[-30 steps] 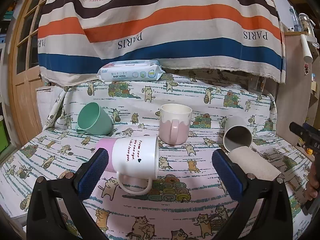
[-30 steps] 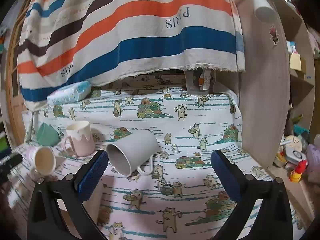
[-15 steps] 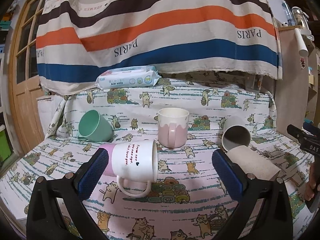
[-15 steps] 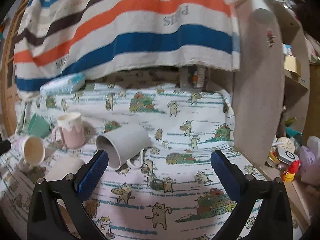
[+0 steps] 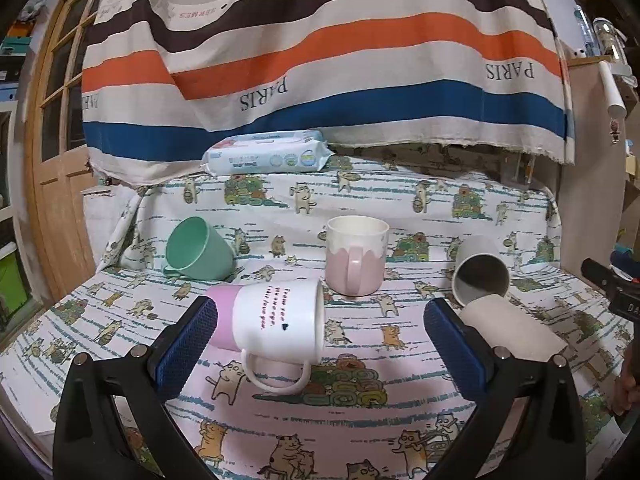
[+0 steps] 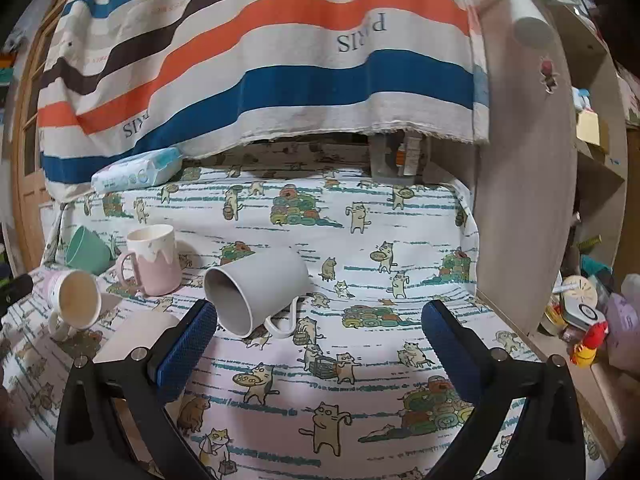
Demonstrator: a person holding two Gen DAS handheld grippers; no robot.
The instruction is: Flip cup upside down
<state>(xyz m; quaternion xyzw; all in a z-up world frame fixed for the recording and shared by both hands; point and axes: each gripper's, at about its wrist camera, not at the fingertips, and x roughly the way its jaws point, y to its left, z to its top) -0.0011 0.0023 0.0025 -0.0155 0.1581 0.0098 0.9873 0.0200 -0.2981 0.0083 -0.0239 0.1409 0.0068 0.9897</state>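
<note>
Nothing is flipped yet. 4 cups sit on the cat-print table [image 5: 360,420], and none stands mouth down. The pink-and-cream cup [image 5: 356,256] is the only 1 upright, near the middle of the table, so it is probably the 1 to turn over, though the task does not say which. The white cup with lettering [image 5: 276,320] lies on its side just in front of it, handle down. The green cup [image 5: 196,254] lies tipped to the left, and the grey cup [image 6: 256,288] lies on its side to the right, mouth toward the cameras, with a cardboard tube [image 5: 516,328] just in front of it.

The left tongs [image 5: 320,344] are spread wide and hold nothing; the lettered cup appears between the blue pads [image 5: 188,344], but contact cannot be judged. The right tongs [image 6: 320,344] are also wide apart and empty, with the grey cup just beyond the left pad. The whole grasp and turn remain.
</note>
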